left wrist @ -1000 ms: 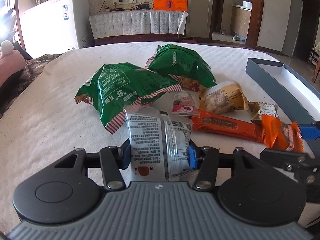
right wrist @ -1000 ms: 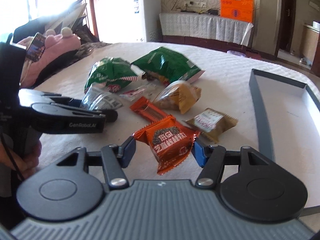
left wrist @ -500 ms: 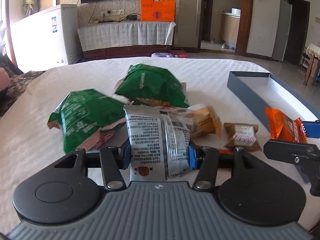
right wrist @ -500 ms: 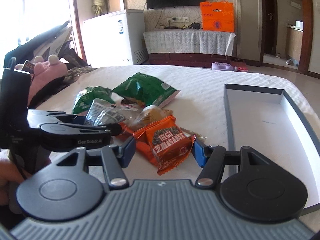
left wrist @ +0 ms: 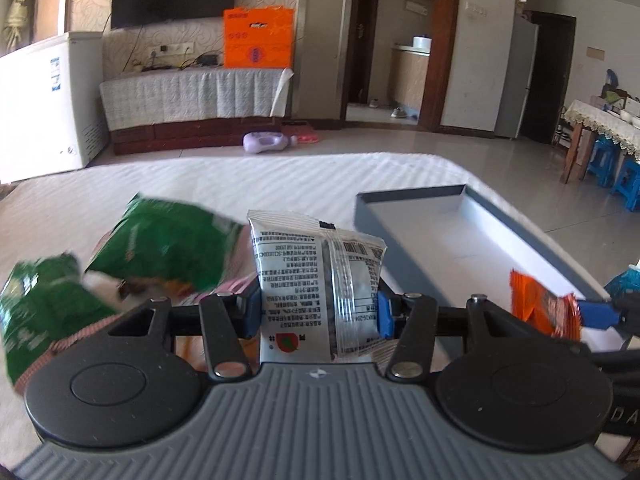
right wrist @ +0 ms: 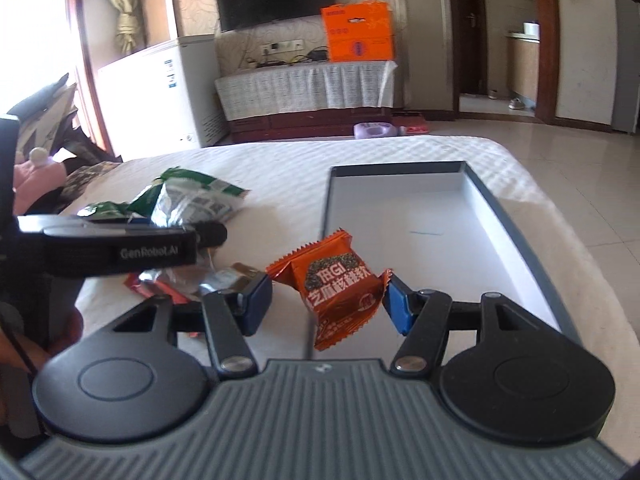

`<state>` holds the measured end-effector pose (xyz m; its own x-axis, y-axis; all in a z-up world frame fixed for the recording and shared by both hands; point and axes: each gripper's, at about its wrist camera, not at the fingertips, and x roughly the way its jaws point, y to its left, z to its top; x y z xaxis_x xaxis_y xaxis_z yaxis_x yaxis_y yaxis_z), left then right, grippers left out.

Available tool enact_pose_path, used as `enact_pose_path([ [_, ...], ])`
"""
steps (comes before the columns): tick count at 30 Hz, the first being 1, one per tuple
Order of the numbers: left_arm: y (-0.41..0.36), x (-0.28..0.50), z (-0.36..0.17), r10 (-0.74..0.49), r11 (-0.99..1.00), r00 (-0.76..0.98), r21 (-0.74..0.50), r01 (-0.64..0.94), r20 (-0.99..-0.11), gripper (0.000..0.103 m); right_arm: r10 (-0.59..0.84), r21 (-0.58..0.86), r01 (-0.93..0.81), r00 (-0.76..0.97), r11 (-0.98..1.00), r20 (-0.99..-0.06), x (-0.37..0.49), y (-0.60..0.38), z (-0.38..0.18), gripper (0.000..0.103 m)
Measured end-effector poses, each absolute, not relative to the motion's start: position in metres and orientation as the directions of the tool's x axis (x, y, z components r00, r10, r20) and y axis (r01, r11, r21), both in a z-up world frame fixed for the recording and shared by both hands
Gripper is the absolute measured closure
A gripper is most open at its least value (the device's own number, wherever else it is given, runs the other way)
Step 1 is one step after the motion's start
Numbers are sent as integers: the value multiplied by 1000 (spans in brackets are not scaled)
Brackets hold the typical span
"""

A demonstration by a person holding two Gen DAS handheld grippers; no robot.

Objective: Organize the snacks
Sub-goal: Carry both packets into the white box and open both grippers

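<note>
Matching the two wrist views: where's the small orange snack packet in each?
Left wrist: orange snack packet at the right edge, clamped in the right tool, over the gray tray.
Right wrist: orange snack packet at centre, in the right tool.
Shared landmark: orange box beside the TV.

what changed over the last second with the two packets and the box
Both grippers swung from the snack pile toward the grey box. The left gripper carried the clear packet rightward, so the green bags slid left in its view. The right gripper brought the orange packet up to the box's near left edge. Nothing was grasped or released: both grips are unchanged, and the box is empty as before.
</note>
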<state>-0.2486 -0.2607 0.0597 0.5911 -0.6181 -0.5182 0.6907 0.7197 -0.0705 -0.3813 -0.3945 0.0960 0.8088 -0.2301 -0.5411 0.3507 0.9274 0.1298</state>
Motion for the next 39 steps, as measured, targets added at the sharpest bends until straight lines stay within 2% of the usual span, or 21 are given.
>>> enact_pose_path([
  [8,-335,-244,60,-675,655,535,-80,751,-508,45,-275,123,428,748,896,-604,-378,-431,78,40],
  [16,-400,-236,44,-662,632,513,-39,774,-547,44,-269,81,421,702,903,-659,-369,-437,67,40],
  [30,-425,-229,35,-662,627,531,-3,779,-529,43,-286,36,421,675,906,-680,-373,-430,65,40],
  [36,-435,-225,32,-667,609,498,-21,793,-555,43,-304,20,431,668,902,-680,-371,-429,63,40],
  [39,-435,-224,32,-664,608,490,-27,793,-565,37,-307,13,429,666,903,-680,-370,-425,63,40],
])
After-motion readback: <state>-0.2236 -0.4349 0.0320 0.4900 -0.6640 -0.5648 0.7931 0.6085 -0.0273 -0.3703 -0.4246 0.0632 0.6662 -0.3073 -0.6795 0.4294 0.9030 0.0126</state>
